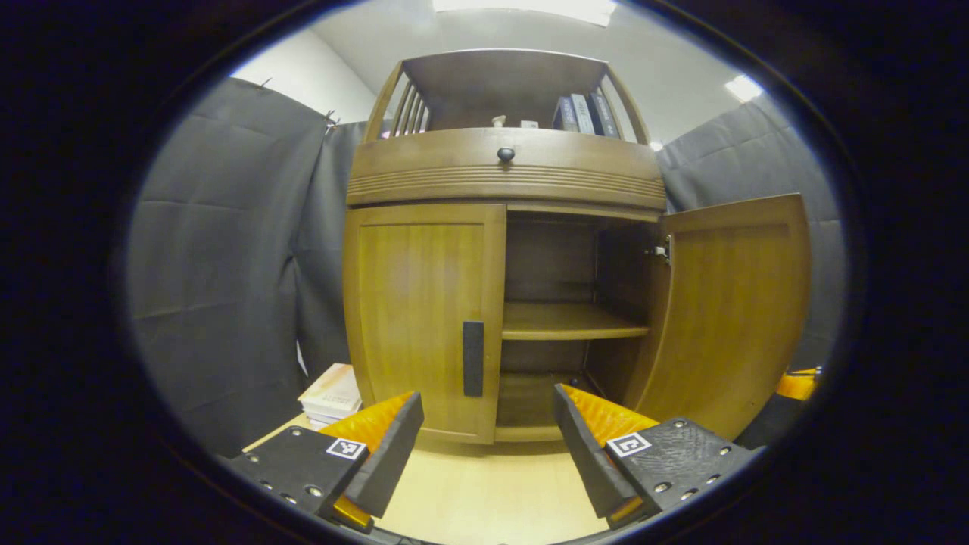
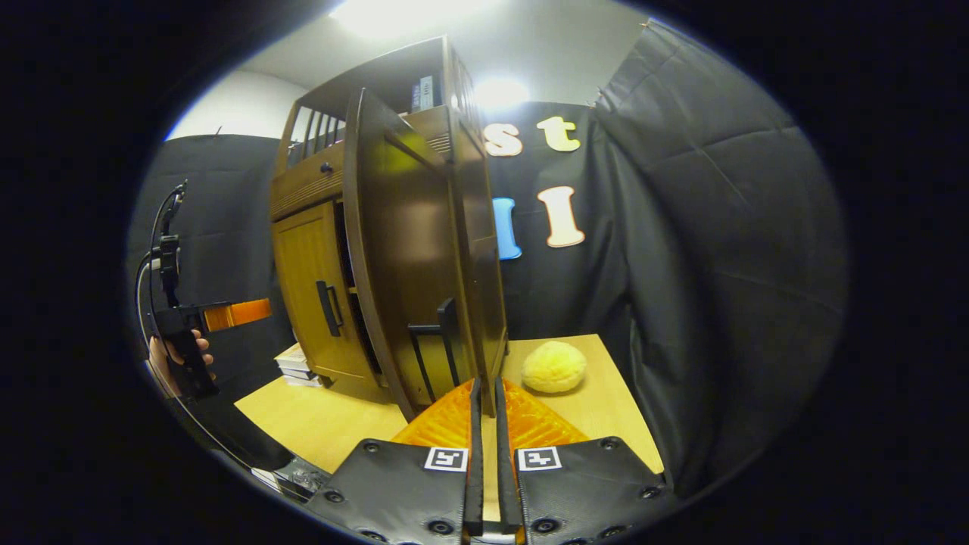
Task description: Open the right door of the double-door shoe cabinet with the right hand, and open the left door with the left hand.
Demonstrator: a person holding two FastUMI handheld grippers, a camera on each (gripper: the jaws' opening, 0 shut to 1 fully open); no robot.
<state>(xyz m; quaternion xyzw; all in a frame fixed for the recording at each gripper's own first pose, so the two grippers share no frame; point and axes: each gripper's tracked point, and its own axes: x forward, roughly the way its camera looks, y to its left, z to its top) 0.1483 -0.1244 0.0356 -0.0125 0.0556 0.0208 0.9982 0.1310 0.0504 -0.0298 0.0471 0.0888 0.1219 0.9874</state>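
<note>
Wooden shoe cabinet (image 1: 503,250) is standing ahead: my right gripper (image 2: 484,401) is pinching the open right door (image 2: 409,257) edge, my left gripper (image 1: 484,431) is hovering spread before the closed left door (image 1: 424,318).

So the cabinet (image 1: 503,250) sits on the worktop (image 1: 484,492), straight ahead of the left claw (image 1: 484,439). Its shut left door (image 1: 424,318) is dead ahead, the open right door (image 1: 730,310) off to the claw's right. Books (image 1: 331,393) lie left of the cabinet. A round puff (image 2: 553,366) sits ahead-right of the right claw (image 2: 484,401).
</note>
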